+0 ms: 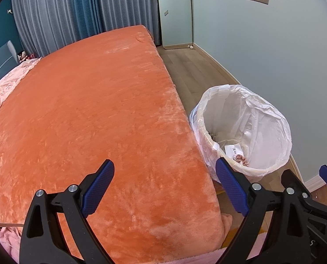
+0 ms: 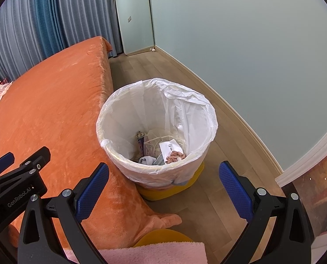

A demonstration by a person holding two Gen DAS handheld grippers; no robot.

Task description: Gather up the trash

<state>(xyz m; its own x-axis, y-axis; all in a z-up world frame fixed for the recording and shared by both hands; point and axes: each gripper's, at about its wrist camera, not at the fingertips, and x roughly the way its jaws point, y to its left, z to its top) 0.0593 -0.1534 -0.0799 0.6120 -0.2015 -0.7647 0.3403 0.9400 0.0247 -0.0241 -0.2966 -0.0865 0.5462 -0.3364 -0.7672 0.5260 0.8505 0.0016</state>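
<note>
Fingers on both tools stand spread wide with nothing between them: your left gripper (image 1: 164, 187) hangs over the near end of the bed, your right gripper (image 2: 163, 189) over the floor just in front of the bin.

Largest first, the orange blanket (image 1: 97, 110) covers the whole bed on the left, and you can see no loose rubbish on it. It is plush and soft, so anything you pick off it will sink a little; press down lightly.

Next, the trash bin (image 2: 130, 169) stands on the wooden floor (image 2: 185, 83), right of the bed and touching its edge. Its white liner (image 2: 185, 101) is thin, crinkled film folded over the rim. Judge it light, slippery and easy to tear. If you mean to lift the bag, gather a bunched fold at the rim rather than a single layer.

Inside, at the bottom, lie a white paper slip (image 2: 169, 148), a patterned scrunchie-like piece (image 2: 174, 155) and some grey fabric (image 2: 148, 160). All look light and limp, so pinch each near its middle. What lies beneath them you cannot tell.
</note>
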